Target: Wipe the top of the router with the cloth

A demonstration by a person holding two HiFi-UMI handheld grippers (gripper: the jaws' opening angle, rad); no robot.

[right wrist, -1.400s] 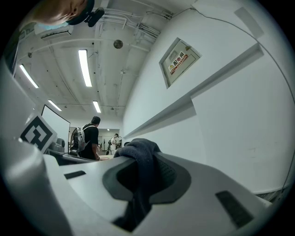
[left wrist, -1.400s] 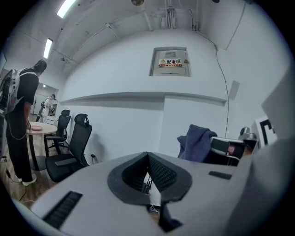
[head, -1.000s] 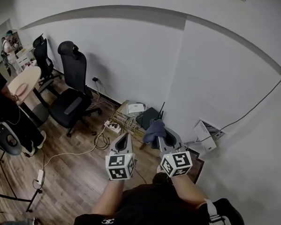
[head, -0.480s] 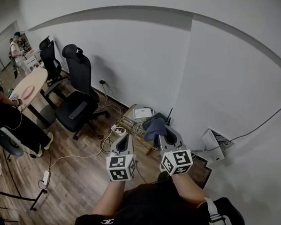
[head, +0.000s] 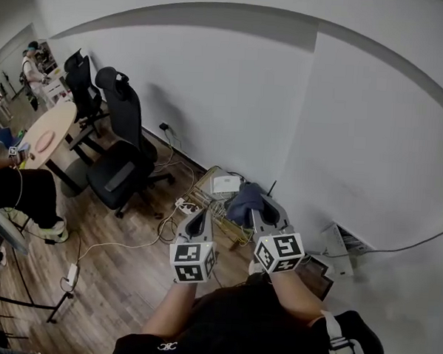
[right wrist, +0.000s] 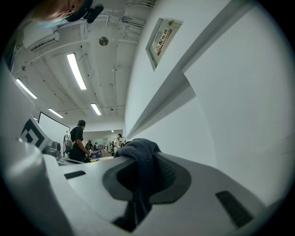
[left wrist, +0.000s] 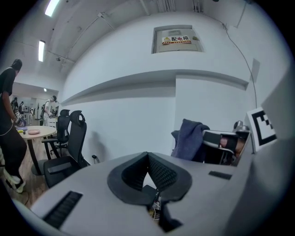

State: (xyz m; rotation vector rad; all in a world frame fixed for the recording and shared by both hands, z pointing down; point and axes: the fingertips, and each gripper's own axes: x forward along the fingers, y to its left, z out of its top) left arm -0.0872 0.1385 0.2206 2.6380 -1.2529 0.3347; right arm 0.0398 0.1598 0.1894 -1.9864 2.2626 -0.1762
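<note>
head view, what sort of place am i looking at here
Most likely an open-plan office: black swivel chairs by a round table, strip ceiling lights, and a power strip lying on the wood floor.

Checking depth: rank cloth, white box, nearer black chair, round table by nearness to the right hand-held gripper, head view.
1. Cloth, in right hand-held gripper.
2. White box, just beyond.
3. Nearer black chair, farther left.
4. Round table, far left.

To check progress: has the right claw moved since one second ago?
Yes. The right claw and cloth moved forward, nearer the white box.
</note>
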